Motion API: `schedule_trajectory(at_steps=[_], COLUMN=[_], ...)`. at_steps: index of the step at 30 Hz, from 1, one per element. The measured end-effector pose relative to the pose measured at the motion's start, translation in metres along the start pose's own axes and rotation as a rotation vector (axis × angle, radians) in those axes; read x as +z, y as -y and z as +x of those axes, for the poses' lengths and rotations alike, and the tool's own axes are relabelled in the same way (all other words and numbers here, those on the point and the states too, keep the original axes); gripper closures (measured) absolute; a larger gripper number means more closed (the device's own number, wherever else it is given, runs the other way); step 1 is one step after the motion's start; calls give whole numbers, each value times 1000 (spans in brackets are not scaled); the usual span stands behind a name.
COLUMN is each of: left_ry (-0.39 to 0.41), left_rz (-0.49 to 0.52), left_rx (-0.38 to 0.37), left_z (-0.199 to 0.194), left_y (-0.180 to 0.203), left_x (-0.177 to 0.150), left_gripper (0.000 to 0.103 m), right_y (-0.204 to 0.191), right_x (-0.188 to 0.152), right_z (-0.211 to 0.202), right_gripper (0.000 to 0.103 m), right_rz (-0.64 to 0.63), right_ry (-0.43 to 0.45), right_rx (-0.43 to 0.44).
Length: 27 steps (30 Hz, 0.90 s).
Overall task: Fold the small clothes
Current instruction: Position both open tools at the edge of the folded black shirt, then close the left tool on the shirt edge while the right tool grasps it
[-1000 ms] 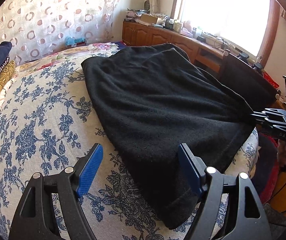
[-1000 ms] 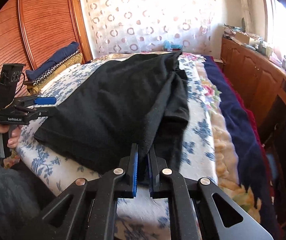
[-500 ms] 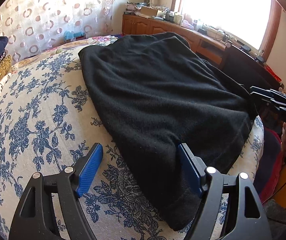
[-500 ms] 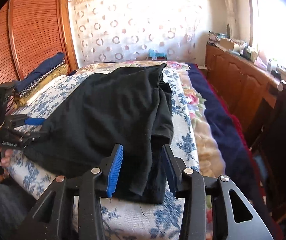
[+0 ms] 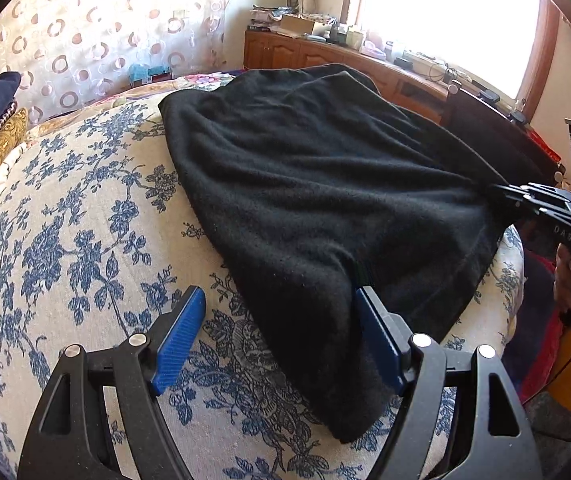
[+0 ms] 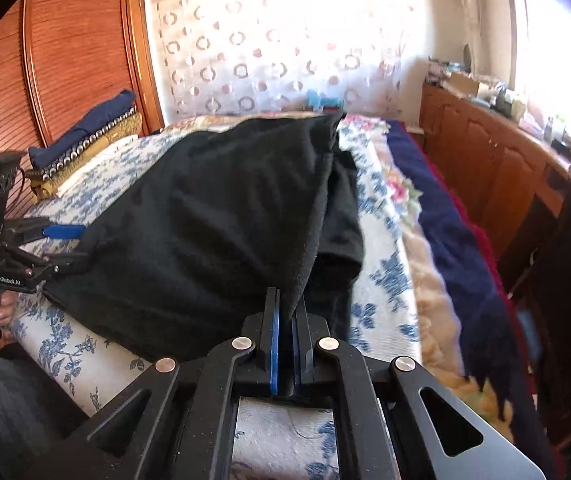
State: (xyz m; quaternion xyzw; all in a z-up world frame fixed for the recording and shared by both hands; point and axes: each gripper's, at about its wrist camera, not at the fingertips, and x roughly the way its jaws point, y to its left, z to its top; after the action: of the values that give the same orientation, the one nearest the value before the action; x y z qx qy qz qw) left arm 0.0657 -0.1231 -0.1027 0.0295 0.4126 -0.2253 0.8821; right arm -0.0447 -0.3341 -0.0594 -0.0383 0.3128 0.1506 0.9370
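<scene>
Strong daylight pours through the wood-framed window, which burns out to pure white in the left wrist view and flares down the right edge of the right wrist view. The black fleece garment swallows detail in shadow. Fisheye distortion bows the blue-and-white floral bedspread; dark vignettes fill the corners. The right wrist view is softly blurred.

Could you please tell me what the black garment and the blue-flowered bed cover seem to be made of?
The black garment looks like soft, matte fleece or knit: fuzzy nap, limp folds. The blue-flowered bed cover looks like woven cotton or linen, matte, with visible grainy weave and printed pattern; the exact fibre is unclear.
</scene>
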Motion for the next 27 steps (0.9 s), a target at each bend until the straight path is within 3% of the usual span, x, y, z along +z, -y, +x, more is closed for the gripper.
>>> schedule_trajectory(at_steps=[9,10,12,13,14,17,23,27], left_ry=[2,2,3,4,3,1,-2,-9], left_rz=[9,10,10,11,13,13,23,26], left_rx=[9,8,3,-1,-5,-26,-88,-118], left_z=[-3,-4,-5,-6,-7,-11,-18,-20], left_y=[2,2,3,3,3,5,10,13], left_x=[-6,-7,-8,-9,-10,-14,-21,-24], left_gripper=[26,26,26,26,26,26,52,72], right_y=[8,7,6,6,7,9,2,-5], right_x=[-10,-9,-8,-8,-9,-11,-9,-8], right_z=[7,7,8,8,10,13,12,12], right_gripper=[99,96,76,57,47,47,48,69], right_rz=[40,41,35,34,36,45,8,-35], right_ry=[-36,-37,-40,-45,-53,-83,-100,-122], right_rx=[-17,-19,-42,-49,-45,-32,-21,10])
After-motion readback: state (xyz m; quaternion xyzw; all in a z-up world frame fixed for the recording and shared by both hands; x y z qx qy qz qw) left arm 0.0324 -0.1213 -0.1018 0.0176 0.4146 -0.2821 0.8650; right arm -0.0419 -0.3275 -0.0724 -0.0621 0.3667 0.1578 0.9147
